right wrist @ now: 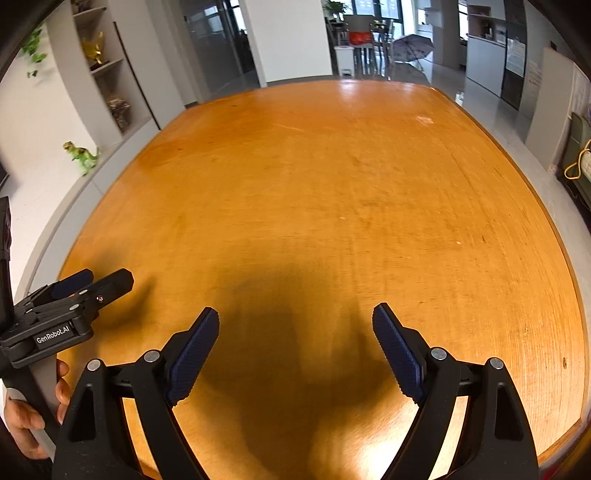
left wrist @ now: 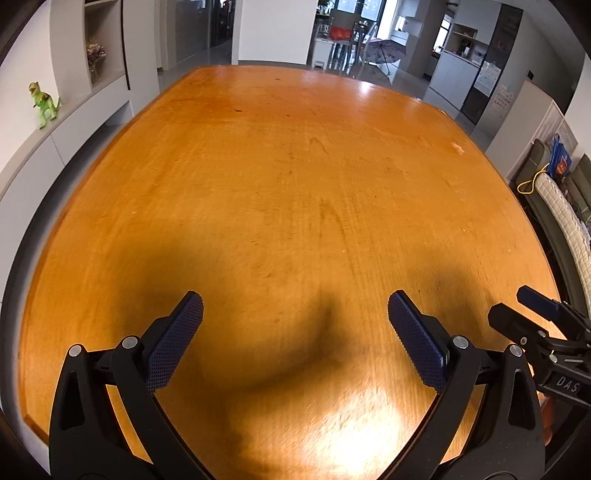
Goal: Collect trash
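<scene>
No trash shows in either view. My left gripper [left wrist: 295, 306] is open and empty, held above the near part of an orange-brown wooden table [left wrist: 295, 166]. My right gripper [right wrist: 295, 317] is open and empty too, above the same table [right wrist: 332, 184]. The right gripper also shows at the right edge of the left wrist view [left wrist: 524, 310]. The left gripper shows at the left edge of the right wrist view [right wrist: 107, 280], with the hand [right wrist: 26, 424] that holds it.
A grey shelf unit with a green toy dinosaur [left wrist: 43, 103] runs along the table's left side. Beyond the far edge are a white pillar [left wrist: 273, 29], chairs and an open umbrella [left wrist: 384, 51]. A sofa with a yellow cord [left wrist: 532, 181] stands at the right.
</scene>
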